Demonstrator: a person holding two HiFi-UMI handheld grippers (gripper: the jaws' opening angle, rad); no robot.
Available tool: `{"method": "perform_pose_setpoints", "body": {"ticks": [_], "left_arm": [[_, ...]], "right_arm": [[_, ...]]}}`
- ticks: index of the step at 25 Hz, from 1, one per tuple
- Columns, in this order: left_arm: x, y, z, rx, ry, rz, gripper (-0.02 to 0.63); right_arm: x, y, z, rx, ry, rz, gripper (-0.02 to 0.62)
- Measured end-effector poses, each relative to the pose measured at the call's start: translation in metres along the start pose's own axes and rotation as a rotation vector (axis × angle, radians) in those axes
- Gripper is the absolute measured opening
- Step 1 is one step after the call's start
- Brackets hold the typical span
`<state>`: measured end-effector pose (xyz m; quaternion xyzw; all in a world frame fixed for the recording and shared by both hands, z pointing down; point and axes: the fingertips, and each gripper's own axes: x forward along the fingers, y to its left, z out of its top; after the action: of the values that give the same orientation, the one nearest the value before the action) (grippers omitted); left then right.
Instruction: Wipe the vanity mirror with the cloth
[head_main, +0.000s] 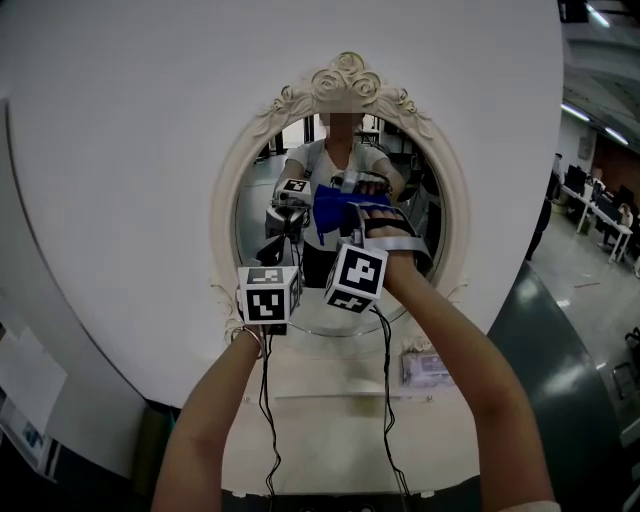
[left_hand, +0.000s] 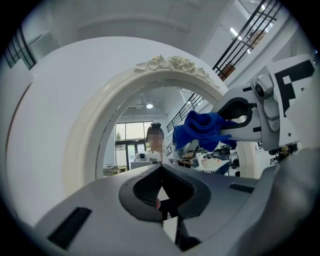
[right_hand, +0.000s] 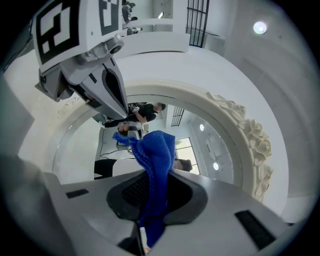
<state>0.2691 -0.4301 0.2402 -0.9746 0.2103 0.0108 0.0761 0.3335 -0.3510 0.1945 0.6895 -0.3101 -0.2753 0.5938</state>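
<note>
Blue cloth (right_hand: 156, 150) is clamped betw. the closed jaws of the right gripper (right_hand: 150, 200). The bunched fabric stands up past the tips & is held up to the glass of the oval vanity mirror (head_main: 300, 150), near its centre. Contact w/ the glass can't be confirmed. Left gripper (left_hand: 161, 192) is raised just beside it, on its left. Its jaws are pressed together, w/ nothing caught betw. them. The mirror is set in an ornate white frame (head_main: 345, 78) & mounted on a round white panel (head_main: 120, 150). Both grippers & the cloth are reflected in the glass.
</note>
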Motion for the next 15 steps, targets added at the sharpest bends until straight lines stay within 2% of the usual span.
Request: {"method": "perform_pose_setpoints", "body": {"ticks": [3,6,11,15], "left_arm": [[-0.003,-0.007,-0.022,-0.008,0.004,0.008,0.003],[-0.005,-0.015,-0.048,-0.016,0.027,0.009,0.004],[-0.009,-0.015,-0.093,-0.060,0.081,0.019,0.003],[-0.013,-0.013,-0.128,-0.056,0.130,0.028,0.003]], "right_arm": [[-0.001,0.033,-0.003,0.033,-0.005,0.026,0.066],[0.000,0.070,-0.005,0.016,-0.010,0.049,0.066],[-0.003,0.127,-0.012,0.037,-0.011,0.131,0.066],[-0.003,0.173,-0.018,0.051,-0.004,0.181,0.066]]}}
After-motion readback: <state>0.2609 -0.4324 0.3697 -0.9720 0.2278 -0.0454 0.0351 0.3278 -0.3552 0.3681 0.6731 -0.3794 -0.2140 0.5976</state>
